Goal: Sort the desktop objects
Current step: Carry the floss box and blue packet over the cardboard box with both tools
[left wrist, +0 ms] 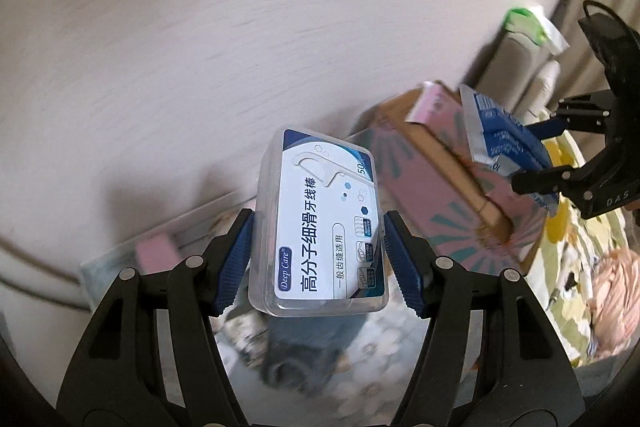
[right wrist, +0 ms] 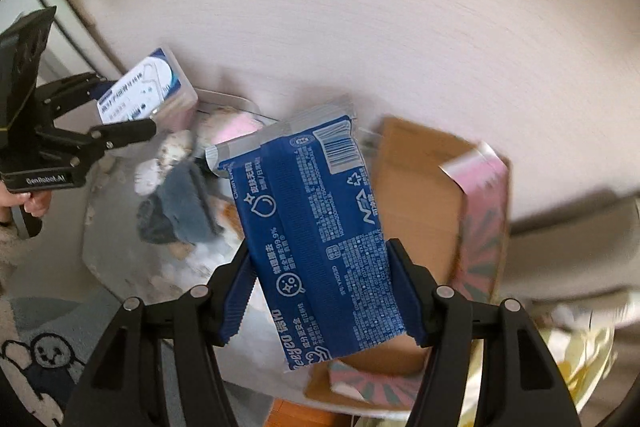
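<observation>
My left gripper (left wrist: 318,259) is shut on a clear plastic box of dental floss picks (left wrist: 320,223) with a white and blue label, held up in the air. It also shows in the right wrist view (right wrist: 146,95), with the left gripper (right wrist: 120,111) at the far left. My right gripper (right wrist: 320,291) is shut on a blue pack of wet wipes (right wrist: 320,227), held over an open pink cardboard box (right wrist: 480,223). In the left wrist view the right gripper (left wrist: 548,155) holds the blue pack (left wrist: 500,139) above the pink box (left wrist: 440,187).
A clear bin (right wrist: 224,99) below holds a grey plush item (right wrist: 180,211) and a pink item (right wrist: 236,131). A pale wall (left wrist: 200,27) is behind. A patterned yellow cloth (left wrist: 580,267) lies at the right. A rug with a cartoon figure (right wrist: 40,351) is at the lower left.
</observation>
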Demonstrator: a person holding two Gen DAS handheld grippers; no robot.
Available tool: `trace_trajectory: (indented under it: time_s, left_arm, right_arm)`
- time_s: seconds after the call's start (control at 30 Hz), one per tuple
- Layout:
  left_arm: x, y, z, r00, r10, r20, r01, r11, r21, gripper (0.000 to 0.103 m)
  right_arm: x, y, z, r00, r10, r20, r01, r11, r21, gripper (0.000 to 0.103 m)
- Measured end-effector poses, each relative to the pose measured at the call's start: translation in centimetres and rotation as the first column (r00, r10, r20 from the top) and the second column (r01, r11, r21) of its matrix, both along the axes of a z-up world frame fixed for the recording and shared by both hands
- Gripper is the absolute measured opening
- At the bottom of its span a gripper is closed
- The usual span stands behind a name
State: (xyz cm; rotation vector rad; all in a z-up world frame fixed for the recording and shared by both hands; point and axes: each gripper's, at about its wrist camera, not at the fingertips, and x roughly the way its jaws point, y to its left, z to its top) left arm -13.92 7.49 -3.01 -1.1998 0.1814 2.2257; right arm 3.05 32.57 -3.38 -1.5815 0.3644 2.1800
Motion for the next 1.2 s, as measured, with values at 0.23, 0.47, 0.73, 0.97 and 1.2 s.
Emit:
trace_trajectory:
  time_s: [0.23,0.47,0.73,0.97,1.2]
  left_arm:
    - [-0.5,6.8,-0.1,0.992,-0.124,0.023,0.123,0.992,0.030,0.061]
    - [-1.8,15.3,-1.6,0.974,-0.222,0.045,0.221,0.975,0.024,0.061]
    - [-4.2,24.5,-6.0,0.954,-0.277,0.116,0.280,0.960,-0.017,0.061]
    - [-5.0,25.9,-9.4,0.948,-0.278,0.156,0.290,0.955,-0.065,0.061]
    - [-4.9,26.5,-11.5,0.943,-0.275,0.186,0.297,0.950,-0.099,0.061]
  right_arm:
    - [5.1,1.5,-1.3,0.989,-0.145,0.017,0.145,0.989,-0.014,0.059]
    - [8.6,3.1,-3.7,0.969,-0.242,0.042,0.244,0.969,-0.046,0.059]
    - [9.5,4.8,-7.5,0.963,-0.261,0.069,0.264,0.963,-0.053,0.059]
    - [9.0,5.8,-10.0,0.967,-0.239,0.082,0.247,0.964,-0.098,0.059]
    - [8.9,6.1,-11.2,0.973,-0.214,0.084,0.224,0.967,-0.123,0.059]
